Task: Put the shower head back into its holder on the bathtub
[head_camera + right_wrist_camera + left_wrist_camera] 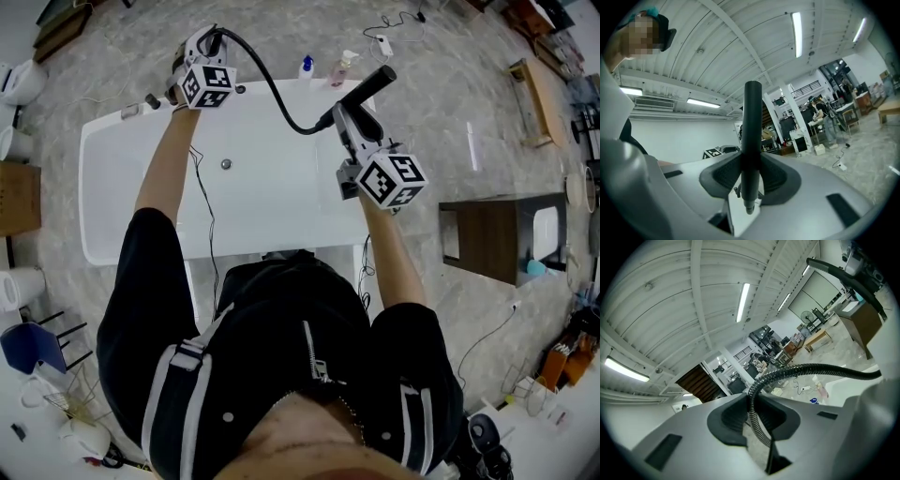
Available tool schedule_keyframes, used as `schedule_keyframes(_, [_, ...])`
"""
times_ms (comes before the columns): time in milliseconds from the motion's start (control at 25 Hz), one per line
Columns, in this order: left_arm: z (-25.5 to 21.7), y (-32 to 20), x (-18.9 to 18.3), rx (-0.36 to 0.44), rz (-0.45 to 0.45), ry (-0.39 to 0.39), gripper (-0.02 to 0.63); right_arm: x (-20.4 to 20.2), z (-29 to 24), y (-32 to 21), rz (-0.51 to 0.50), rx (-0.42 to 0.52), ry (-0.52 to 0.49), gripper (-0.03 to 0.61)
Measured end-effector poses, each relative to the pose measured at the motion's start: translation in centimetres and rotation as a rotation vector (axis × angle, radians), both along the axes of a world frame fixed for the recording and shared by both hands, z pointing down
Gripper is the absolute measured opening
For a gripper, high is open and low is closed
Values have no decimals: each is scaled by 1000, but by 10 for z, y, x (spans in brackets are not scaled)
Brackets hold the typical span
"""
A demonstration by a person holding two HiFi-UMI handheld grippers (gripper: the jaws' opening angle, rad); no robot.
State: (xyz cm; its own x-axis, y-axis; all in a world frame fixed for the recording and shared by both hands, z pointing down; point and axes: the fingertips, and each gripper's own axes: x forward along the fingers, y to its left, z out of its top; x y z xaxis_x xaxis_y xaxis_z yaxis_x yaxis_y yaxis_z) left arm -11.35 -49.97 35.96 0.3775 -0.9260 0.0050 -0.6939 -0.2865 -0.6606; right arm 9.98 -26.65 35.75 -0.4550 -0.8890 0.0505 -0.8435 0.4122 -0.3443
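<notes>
Two pairs of fingers are each clamped on something. The left gripper's [757,420] fingers [731,420] press together on a single ribbed black hose [820,365], which rises between them and arcs off to the right. The right gripper's [751,176] fingers [724,176] are closed on the handle of the one black shower head [752,122], which stands upright across them in the right gripper view, with its lower tip just below the pads.

In the head view, the shower head [367,89] is held in the air over the far right part of one white bathtub [112,187]. Its long axis runs diagonally, and the free end points away from the person and to the right. The hose sags in a curve from the left gripper, at the tub's far left, over to the shower head. Two small bottles [307,67] stand side by side on the tub's far rim, between the two grippers. The person, in dark clothing, stands at the near side of the tub.
</notes>
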Motion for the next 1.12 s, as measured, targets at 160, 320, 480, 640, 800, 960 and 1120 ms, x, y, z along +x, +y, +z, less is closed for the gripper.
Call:
schedule_keyframes(160, [23,-2,-1,-49,2,1,77,2,8,4,10,-17,8,127])
schedule_keyframes(320, [41,-5,3,-87,10,6,77,6,14,7,22,-33,11,127])
schedule_keyframes(480, [56,-6,7,-120,21,22,77,9,19,10,32,-44,13,127])
schedule_keyframes(640, [73,-9,10,-158,22,37,77,13,25,13,41,-56,18,127])
schedule_keyframes(800, [93,-8,12,-205,23,51,77,17,28,19,52,-66,22,127])
schedule_keyframes(960, [118,-5,17,-260,21,62,77,24,28,25,61,-68,31,127])
schedule_keyframes(1120, [142,-2,18,-313,13,72,77,29,25,31,69,-56,40,127])
